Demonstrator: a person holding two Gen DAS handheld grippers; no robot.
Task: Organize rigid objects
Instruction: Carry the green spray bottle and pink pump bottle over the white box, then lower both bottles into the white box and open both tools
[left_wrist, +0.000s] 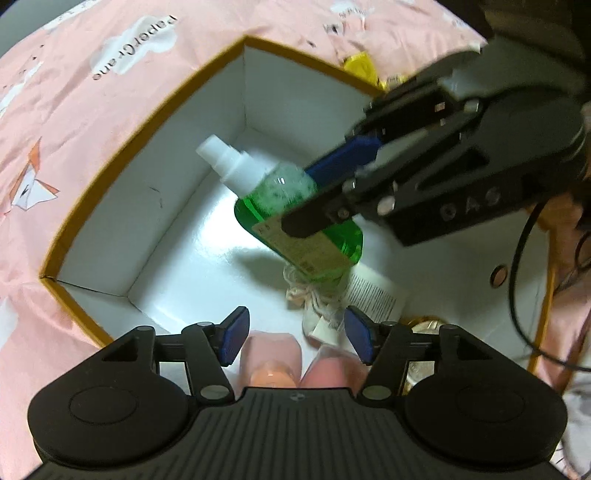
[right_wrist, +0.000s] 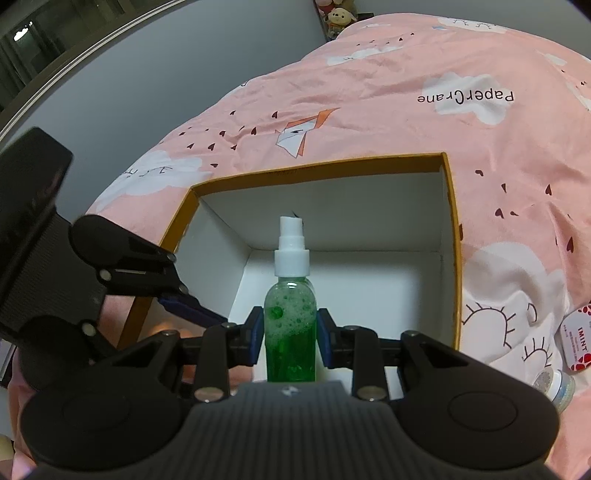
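A green spray bottle (left_wrist: 295, 218) with a white pump top is held over a white box with an orange rim (left_wrist: 147, 114). My right gripper (right_wrist: 290, 341) is shut on the bottle (right_wrist: 291, 325), its blue pads on both sides of the body; in the left wrist view this gripper (left_wrist: 325, 192) comes in from the right. My left gripper (left_wrist: 295, 336) is open and empty, hovering over the near part of the box above two pink items (left_wrist: 271, 354). It shows at the left of the right wrist view (right_wrist: 192, 308).
Inside the box lie a small tied pouch (left_wrist: 314, 299), a printed leaflet (left_wrist: 373, 295) and a gold-coloured item (left_wrist: 421, 325). The box sits on a pink bedspread (right_wrist: 369, 92). A red-and-white packet (right_wrist: 580, 339) and a small jar (right_wrist: 554, 384) lie on the bedspread at right. A yellow object (left_wrist: 360, 64) lies beyond the box.
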